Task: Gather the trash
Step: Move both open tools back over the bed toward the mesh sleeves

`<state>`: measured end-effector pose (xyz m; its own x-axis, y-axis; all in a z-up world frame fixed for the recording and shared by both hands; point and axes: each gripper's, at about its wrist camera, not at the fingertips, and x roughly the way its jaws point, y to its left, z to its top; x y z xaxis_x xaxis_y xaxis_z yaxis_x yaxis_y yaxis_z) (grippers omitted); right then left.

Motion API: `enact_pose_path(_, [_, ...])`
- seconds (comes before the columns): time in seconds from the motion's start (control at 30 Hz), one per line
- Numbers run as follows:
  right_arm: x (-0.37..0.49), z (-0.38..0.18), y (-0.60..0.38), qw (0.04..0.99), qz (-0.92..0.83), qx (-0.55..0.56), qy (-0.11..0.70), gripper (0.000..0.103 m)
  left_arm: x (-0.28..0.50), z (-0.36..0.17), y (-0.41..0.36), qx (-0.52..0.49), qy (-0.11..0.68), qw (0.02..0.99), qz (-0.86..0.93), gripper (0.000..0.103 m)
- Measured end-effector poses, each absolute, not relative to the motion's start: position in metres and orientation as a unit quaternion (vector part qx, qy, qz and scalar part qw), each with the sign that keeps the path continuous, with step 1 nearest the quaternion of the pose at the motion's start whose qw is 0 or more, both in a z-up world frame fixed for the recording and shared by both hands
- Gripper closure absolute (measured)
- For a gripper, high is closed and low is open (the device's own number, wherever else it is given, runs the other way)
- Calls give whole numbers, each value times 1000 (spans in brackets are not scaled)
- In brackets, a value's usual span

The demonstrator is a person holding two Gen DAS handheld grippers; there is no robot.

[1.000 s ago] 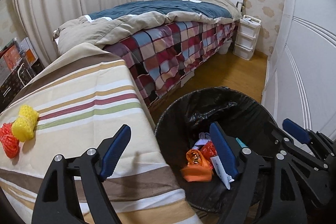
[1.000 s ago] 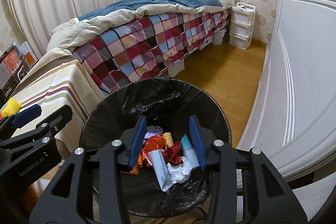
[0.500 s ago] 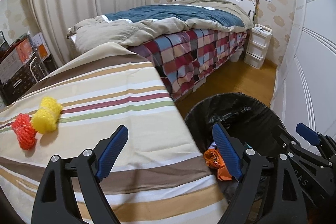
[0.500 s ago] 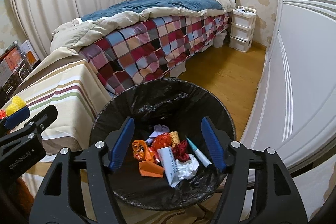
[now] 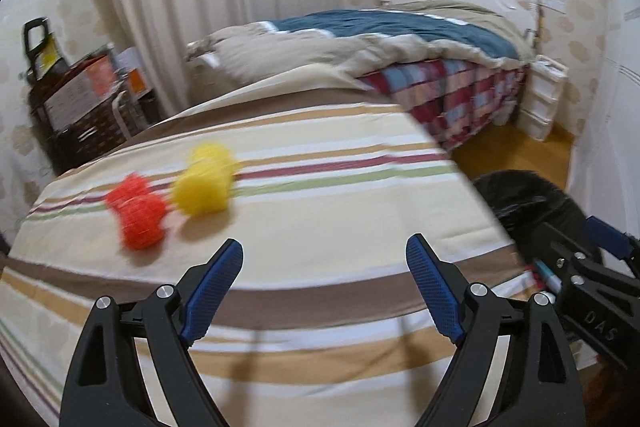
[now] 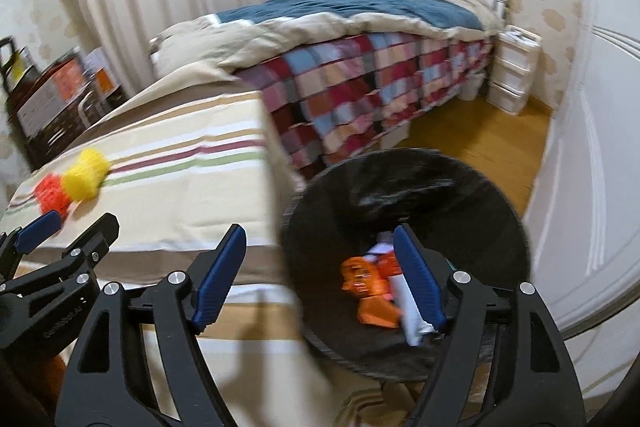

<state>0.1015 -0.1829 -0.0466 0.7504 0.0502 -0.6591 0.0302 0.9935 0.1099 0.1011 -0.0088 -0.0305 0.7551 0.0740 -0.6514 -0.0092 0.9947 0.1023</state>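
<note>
Risk: both mesh balls, red (image 5: 138, 217) and yellow (image 5: 204, 183), touch on the striped table (image 5: 340, 219); left gripper (image 5: 324, 287) gapes empty, right gripper (image 6: 320, 275) is opening empty, so one grab may knock its neighbour away from the bin (image 6: 472, 187)

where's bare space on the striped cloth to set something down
Most of the striped cloth is bare, from the yellow mesh ball across to the edge by the black bin. The far left is crowded: the red mesh ball touches the yellow.

Mesh balls (image 5: 172, 197) on table (image 5: 340, 227), bin (image 6: 404, 255) rightward
</note>
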Motion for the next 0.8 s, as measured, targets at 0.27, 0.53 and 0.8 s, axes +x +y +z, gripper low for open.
enact_pose_path(0.27, [110,-50,-100,924,68,-4,376,26,99,-42,67,33,371,923,102,20])
enact_pose_path(0.53, [123,-53,-48,914,97,-35,392,26,114,-47,116,-10,394,910,126,20])
enact_pose_path(0.8, [141,-60,-12,903,107,-62,411,25,129,-52,136,-20,410,903,129,20])
